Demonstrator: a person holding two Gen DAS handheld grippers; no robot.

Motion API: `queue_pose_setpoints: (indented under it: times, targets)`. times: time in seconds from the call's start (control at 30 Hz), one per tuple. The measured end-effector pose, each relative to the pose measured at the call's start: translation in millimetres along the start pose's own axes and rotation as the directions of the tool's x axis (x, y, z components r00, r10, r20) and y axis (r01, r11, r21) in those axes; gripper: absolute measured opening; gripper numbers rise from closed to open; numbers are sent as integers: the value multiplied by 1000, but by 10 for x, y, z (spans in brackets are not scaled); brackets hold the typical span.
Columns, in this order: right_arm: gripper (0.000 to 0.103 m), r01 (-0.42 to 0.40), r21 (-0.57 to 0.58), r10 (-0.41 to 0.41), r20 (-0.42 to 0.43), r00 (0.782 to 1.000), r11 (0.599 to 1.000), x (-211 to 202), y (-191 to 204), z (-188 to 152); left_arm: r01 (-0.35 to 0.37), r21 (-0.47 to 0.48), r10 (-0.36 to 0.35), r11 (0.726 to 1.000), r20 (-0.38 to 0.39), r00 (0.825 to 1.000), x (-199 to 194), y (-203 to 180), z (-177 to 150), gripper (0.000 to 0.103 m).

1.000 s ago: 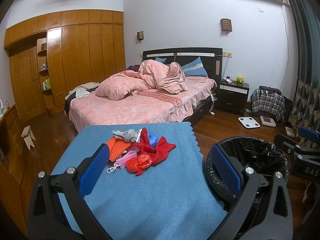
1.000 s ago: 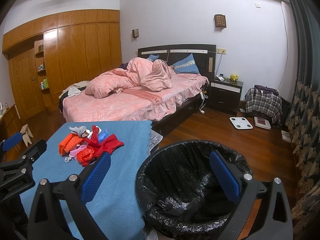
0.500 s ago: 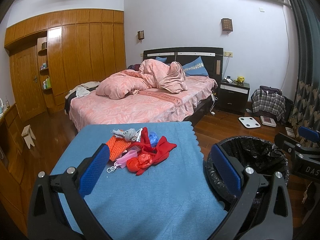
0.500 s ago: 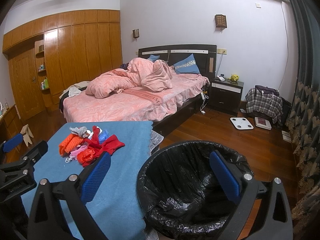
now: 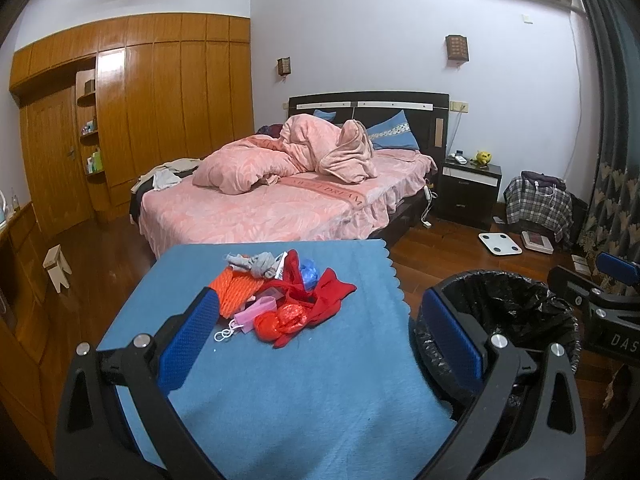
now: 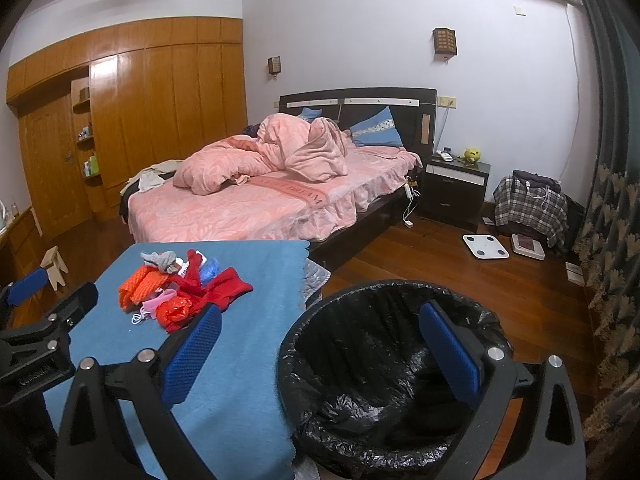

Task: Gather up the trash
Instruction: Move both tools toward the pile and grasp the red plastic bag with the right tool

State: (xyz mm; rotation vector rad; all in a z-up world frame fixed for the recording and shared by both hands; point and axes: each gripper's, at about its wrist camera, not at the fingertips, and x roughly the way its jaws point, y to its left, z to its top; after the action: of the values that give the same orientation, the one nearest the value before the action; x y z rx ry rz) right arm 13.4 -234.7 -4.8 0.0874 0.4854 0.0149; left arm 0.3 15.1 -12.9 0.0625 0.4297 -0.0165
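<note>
A pile of trash (image 5: pixel 280 296) lies on a blue-covered table (image 5: pixel 320 380): red cloth, an orange net, a red plastic bag, a pink mask, a blue bag and a grey rag. The pile also shows in the right wrist view (image 6: pixel 180 288). A bin lined with a black bag (image 6: pixel 384 376) stands right of the table, also in the left wrist view (image 5: pixel 508 304). My left gripper (image 5: pixel 320 328) is open and empty, just short of the pile. My right gripper (image 6: pixel 320 340) is open and empty above the bin's near rim.
A bed with pink bedding (image 5: pixel 280 192) stands behind the table. A dark nightstand (image 5: pixel 470 184), a white scale (image 5: pixel 500 243) and a plaid bag (image 5: pixel 538 204) are at the right on the wooden floor. Wooden wardrobes (image 5: pixel 140 120) line the left wall. A small stool (image 5: pixel 56 266) is at the left.
Both views have shifted very slightly. Both grippers stay open and the pile has not moved.
</note>
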Motion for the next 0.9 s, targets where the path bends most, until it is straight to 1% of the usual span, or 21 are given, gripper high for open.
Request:
queue_pose_setpoints:
  times: [0.23,0.43,0.53,0.67,0.83,0.9]
  targets:
    - [97,-7,-8,8,1,1000,1000,113,104,-17,1,-5,-1,1000,-6,1000,34,13,-64,98]
    - [97,-32,-7,32,-3,999,999,229,180,1,-24,-19,24,1000,-6,1000,127,141,-82,98]
    - [97,-48,2,48,-8,999,999,324,241,6,-47,-30,47,998,-18,999,233,340,-114,98]
    - [97,-70,3,70,-25,997,998,539,397,-26,-102,-48,99,994,-52,994,381,649,-208,98]
    - [97,-90,-6,90,-44,995,996,827,639,-88,-195,-67,187,979,-103,977,574,1084,-345,98]
    - [97,-87,-16,87,-41,995,996,952,734,-128,-217,-75,208,973,-117,971,661,1232,-394,98]
